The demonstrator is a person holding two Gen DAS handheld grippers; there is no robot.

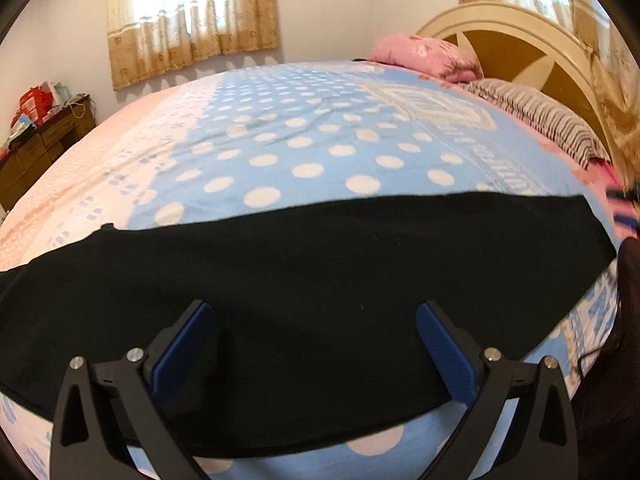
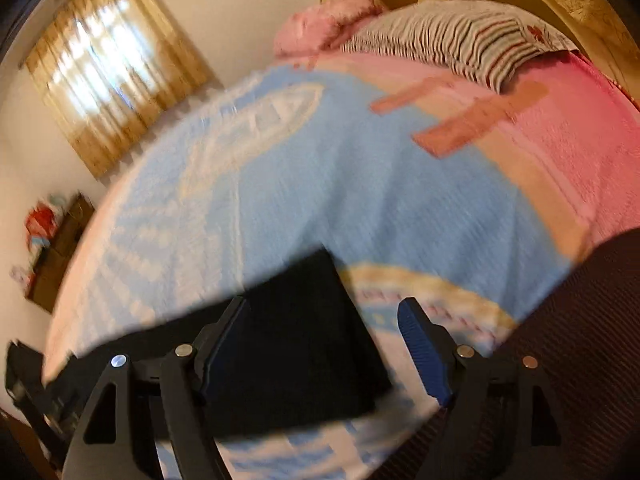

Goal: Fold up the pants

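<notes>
Black pants [image 1: 304,280] lie flat in a long band across the near part of the bed, running left to right. My left gripper [image 1: 314,310] is open above the middle of the pants, its blue pads [image 1: 182,344] spread wide and holding nothing. In the right wrist view, which is blurred by motion, the right end of the pants [image 2: 304,344] lies on the bed. My right gripper [image 2: 324,306] is open over that end, with its right pad [image 2: 424,352] beyond the cloth's edge. The right gripper also shows at the right edge of the left wrist view [image 1: 624,204].
The bed carries a blue sheet [image 1: 320,136] with white dots and pink borders. A pink pillow [image 1: 428,54] and a striped pillow [image 1: 536,116] lie by the headboard [image 1: 520,40]. A wooden dresser [image 1: 36,148] with clutter stands at the left wall. A dark sleeve [image 2: 580,320] shows at the right.
</notes>
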